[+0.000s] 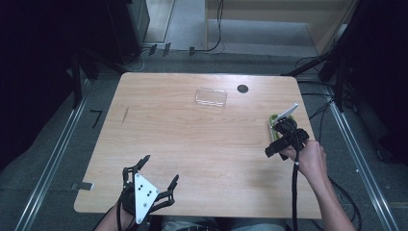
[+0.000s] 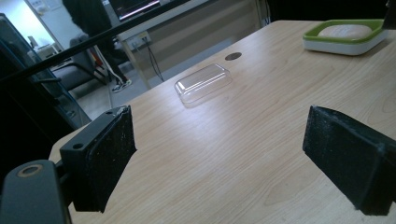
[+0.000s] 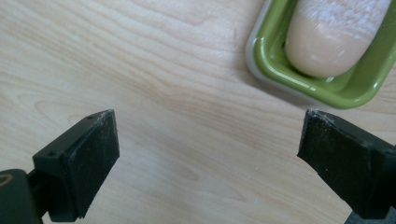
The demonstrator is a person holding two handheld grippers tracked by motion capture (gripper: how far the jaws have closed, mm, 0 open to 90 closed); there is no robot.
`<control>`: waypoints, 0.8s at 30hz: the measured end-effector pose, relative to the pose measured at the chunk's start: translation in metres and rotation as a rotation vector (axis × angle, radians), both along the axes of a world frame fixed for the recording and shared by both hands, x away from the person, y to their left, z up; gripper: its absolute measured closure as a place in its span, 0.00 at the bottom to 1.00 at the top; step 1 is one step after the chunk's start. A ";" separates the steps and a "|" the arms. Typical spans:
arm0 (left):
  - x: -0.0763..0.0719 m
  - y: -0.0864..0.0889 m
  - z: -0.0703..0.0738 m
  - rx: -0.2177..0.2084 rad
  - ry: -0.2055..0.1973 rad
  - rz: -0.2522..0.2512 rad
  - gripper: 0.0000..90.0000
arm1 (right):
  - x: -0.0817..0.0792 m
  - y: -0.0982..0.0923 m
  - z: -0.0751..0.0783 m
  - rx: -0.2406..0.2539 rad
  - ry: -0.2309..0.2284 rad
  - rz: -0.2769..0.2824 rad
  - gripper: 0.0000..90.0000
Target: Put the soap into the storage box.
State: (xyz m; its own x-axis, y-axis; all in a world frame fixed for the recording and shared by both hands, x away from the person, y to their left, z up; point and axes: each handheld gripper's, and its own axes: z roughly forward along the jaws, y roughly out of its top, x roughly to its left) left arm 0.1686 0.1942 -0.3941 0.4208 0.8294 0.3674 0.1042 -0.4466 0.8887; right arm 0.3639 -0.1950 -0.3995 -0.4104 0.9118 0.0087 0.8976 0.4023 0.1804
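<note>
Pale wooden table [image 1: 192,144], bare across most of its top. Near the far edge, a clear plastic lid [image 1: 210,97], lying flat, well apart from both tools. At the right edge, a green soap dish [image 3: 317,88] with a pale soap bar [image 3: 336,35] in it, long axis along that edge. Right gripper [image 1: 284,126] just beside the dish and above it, jaws spread wide, nothing between them; dish up and to the right of the jaws in the right gripper view. Left gripper [image 1: 159,171] at the near edge, likewise wide and empty, much farther off.
</note>
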 end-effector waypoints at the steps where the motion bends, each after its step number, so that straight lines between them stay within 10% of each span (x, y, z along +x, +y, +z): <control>1: 0.000 0.000 0.000 -0.001 0.000 0.001 0.11 | -0.003 0.001 0.000 -0.005 0.002 0.006 0.06; 24: -0.001 0.001 0.000 0.000 -0.002 0.007 0.11 | -0.054 0.008 -0.019 -0.042 0.035 0.087 0.06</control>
